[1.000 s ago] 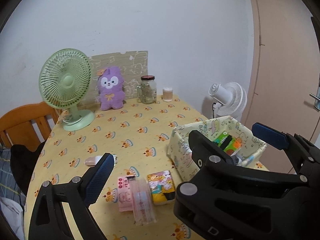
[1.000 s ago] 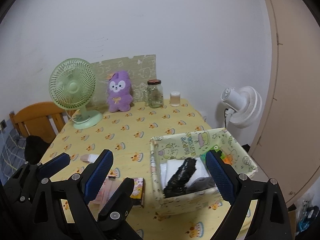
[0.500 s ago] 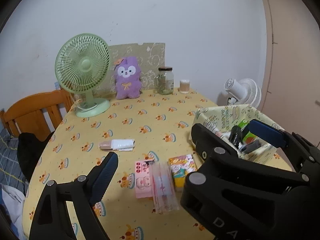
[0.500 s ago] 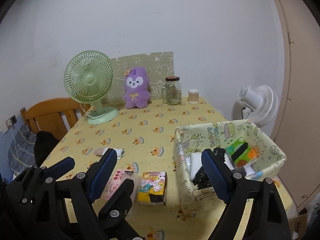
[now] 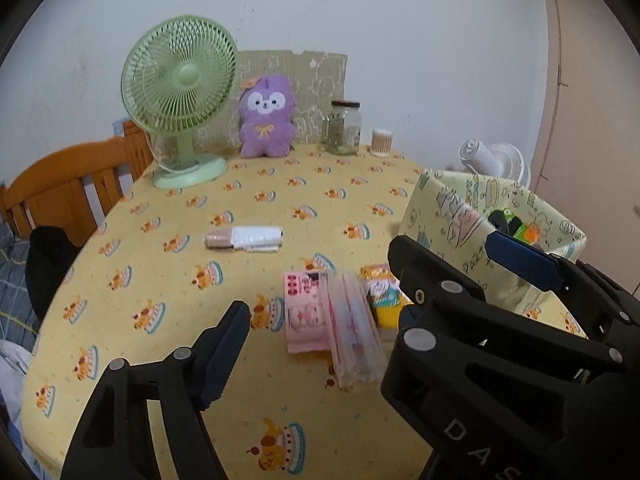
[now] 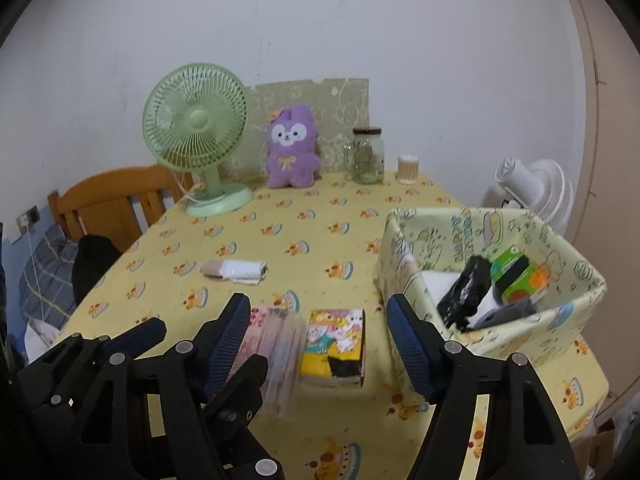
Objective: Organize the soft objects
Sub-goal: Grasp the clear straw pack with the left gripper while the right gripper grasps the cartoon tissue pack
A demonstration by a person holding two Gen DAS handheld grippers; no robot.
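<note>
Three soft packets lie side by side near the table's front: a pink packet [image 5: 304, 312], a clear striped packet [image 5: 352, 340] and a yellow cartoon tissue pack [image 6: 334, 344]. My left gripper [image 5: 320, 320] hovers over the pink and clear packets, jaws closing with nothing pressed; its right finger is hidden behind the right gripper's body. My right gripper [image 6: 318, 308] hangs above the yellow pack, jaws closing and not touching it. A patterned fabric basket [image 6: 460, 232] at the right holds a black bundle, white items and a green-orange pack. A purple plush [image 6: 292, 148] sits at the back.
A roll of white bags [image 6: 236, 270] lies mid-table. At the back stand a green fan [image 6: 196, 136], a glass jar [image 6: 366, 156] and a small cup [image 6: 408, 168]. A wooden chair [image 6: 108, 200] is at the left, a white fan [image 6: 532, 188] beyond the right edge.
Both grippers have sunk toward the table and their jaws have narrowed. The packets now lie closer in front of the fingers. Nothing was taken hold of.
</note>
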